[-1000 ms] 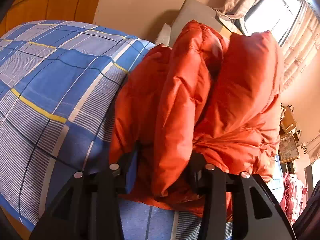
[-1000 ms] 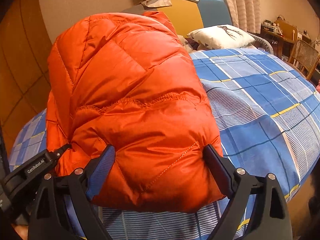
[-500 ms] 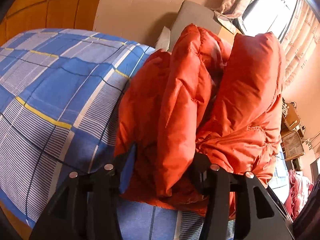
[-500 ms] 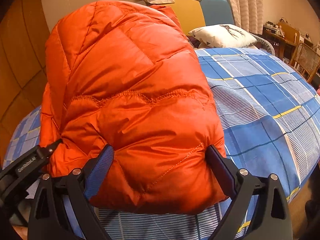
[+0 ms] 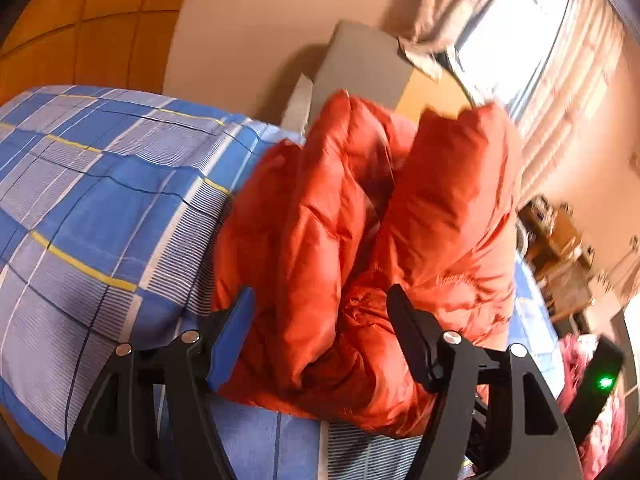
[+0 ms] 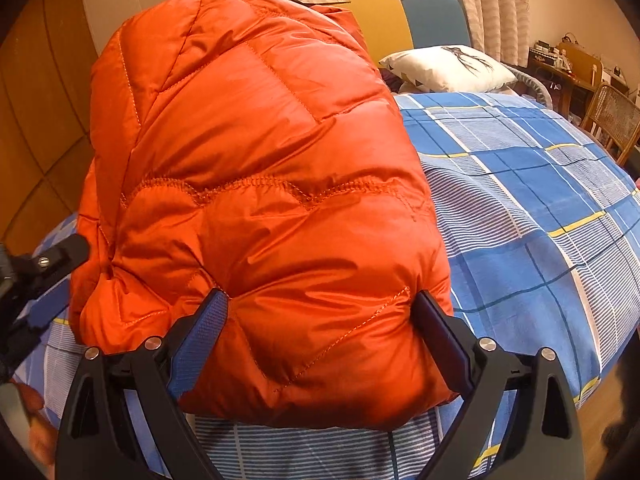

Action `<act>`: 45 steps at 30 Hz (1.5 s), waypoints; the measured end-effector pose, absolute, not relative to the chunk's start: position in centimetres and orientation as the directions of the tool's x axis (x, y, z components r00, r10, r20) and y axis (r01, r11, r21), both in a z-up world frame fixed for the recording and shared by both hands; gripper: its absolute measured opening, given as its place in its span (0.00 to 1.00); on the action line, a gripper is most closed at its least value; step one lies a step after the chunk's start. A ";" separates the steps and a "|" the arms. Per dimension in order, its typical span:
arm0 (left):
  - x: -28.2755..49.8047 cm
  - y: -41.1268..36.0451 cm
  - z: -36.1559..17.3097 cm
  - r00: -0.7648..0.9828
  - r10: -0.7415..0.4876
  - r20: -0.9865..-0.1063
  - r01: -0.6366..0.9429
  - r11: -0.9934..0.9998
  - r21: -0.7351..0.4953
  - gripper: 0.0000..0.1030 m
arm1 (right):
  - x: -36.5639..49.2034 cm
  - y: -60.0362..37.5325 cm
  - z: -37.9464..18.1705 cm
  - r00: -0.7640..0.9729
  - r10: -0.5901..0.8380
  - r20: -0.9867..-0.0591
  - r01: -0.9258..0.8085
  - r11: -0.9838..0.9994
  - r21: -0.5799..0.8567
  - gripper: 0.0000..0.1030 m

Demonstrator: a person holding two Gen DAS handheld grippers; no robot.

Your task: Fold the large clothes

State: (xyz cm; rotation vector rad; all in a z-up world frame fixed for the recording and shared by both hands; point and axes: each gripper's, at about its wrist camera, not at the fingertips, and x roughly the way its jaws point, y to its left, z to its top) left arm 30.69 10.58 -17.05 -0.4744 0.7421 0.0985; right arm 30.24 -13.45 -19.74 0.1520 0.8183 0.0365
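An orange quilted puffer jacket (image 6: 256,184) lies folded into a thick bundle on a bed with a blue plaid cover (image 6: 532,208). It also shows in the left wrist view (image 5: 360,248), seen from its open layered side. My right gripper (image 6: 322,310) has its jaws spread wide around the bundle's near end, pressing into the padding. My left gripper (image 5: 322,304) stands open at the side of the bundle, its jaws apart and the layered edges between them. The left gripper also shows in the right wrist view (image 6: 44,264), at the jacket's left side.
A white pillow (image 6: 448,68) lies at the head of the bed. A wooden chair (image 6: 612,120) and a cluttered desk (image 6: 560,64) stand at the far right. A curtained window (image 5: 516,36) and a wood-panelled wall (image 6: 36,112) border the bed. Pink cloth (image 5: 600,420) lies at the right.
My left gripper's jaws have spread wider and drawn back from the jacket's edge. The right gripper has pushed in closer on the bundle, which now fills more of its view.
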 end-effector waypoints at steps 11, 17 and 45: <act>32.6 11.6 -21.7 0.668 -0.101 -0.737 -0.297 0.873 -0.388 0.61 | 30.4 -11.1 -20.5 0.667 0.039 -0.744 -0.016 0.999 0.038 0.93; 31.9 11.6 -21.2 0.671 -0.087 -0.736 -0.306 0.872 -0.382 0.61 | 29.7 -11.4 -19.9 0.676 0.047 -0.736 -0.013 0.999 0.052 0.93; 30.2 11.5 -21.2 0.701 -0.026 -0.713 -0.357 0.853 -0.381 0.68 | 28.7 -11.6 -19.5 0.676 0.014 -0.737 0.062 0.995 0.076 0.93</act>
